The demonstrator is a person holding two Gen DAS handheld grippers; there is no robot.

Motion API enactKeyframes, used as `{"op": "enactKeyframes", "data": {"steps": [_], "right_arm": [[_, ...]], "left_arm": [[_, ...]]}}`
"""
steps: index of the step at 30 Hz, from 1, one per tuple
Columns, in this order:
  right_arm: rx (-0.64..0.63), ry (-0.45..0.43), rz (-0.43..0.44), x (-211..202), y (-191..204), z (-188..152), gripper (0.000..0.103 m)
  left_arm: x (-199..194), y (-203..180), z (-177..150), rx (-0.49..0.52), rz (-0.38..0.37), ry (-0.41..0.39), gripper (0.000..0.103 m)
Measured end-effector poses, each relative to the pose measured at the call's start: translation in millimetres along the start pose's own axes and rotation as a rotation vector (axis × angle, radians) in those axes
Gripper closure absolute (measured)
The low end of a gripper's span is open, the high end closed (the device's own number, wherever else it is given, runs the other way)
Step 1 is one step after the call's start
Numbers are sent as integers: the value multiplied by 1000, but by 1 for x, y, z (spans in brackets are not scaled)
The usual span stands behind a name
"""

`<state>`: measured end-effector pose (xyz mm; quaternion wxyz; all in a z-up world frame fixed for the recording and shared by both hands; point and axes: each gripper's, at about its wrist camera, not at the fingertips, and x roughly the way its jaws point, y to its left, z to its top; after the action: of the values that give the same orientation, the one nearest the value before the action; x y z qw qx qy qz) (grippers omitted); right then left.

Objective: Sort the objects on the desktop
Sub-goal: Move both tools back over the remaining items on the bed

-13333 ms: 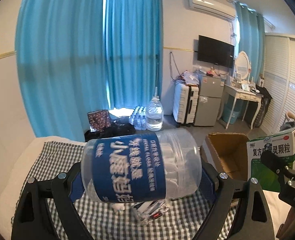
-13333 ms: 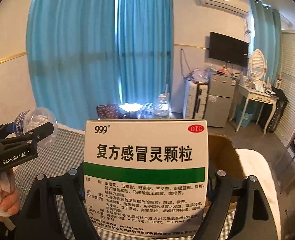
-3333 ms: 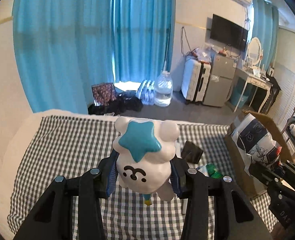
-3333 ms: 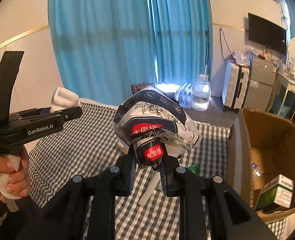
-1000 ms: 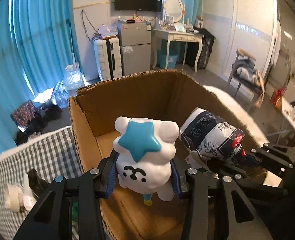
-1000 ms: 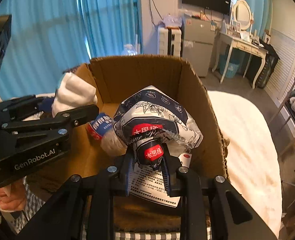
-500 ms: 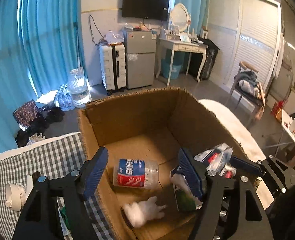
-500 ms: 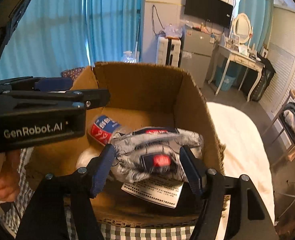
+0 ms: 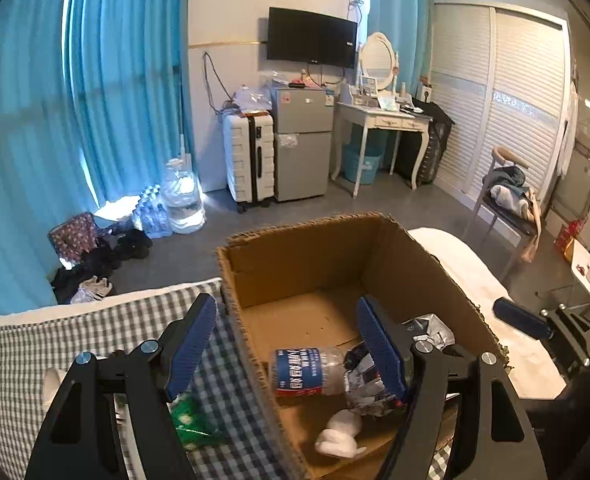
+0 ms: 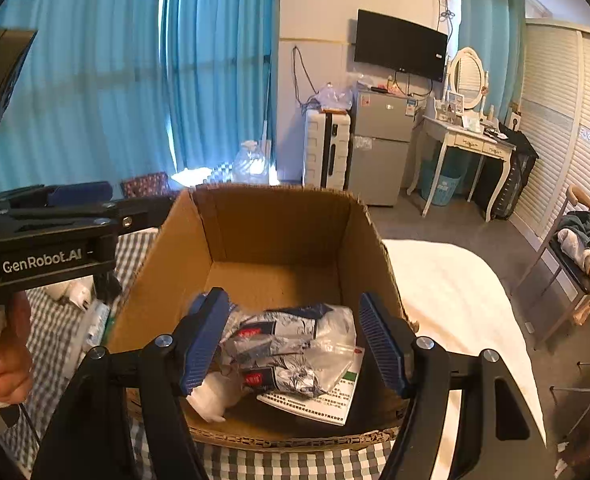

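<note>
Two grippers, left gripper and right gripper, are hanging wide-jawed and empty over the cardboard box; lifting straight clear looks wisest.

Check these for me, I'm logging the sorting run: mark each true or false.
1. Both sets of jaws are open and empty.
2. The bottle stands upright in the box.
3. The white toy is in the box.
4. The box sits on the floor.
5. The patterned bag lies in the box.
1. True: the left gripper and right gripper hold nothing.
2. False: the bottle lies on its side.
3. True: the white toy rests on the floor of the box.
4. False: it sits beside the checked cloth on the raised surface.
5. True: the patterned bag lies inside.
</note>
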<state>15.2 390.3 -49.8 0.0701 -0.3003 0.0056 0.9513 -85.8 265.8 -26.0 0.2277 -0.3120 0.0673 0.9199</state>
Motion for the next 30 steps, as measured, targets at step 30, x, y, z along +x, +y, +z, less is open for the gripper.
{"op": "enactKeyframes", "data": {"steps": [30], "right_arm": [[82,-199,92,-43,75,40,0]], "left_arm": [[-110,148,-9,-73,320,-147,0]]}}
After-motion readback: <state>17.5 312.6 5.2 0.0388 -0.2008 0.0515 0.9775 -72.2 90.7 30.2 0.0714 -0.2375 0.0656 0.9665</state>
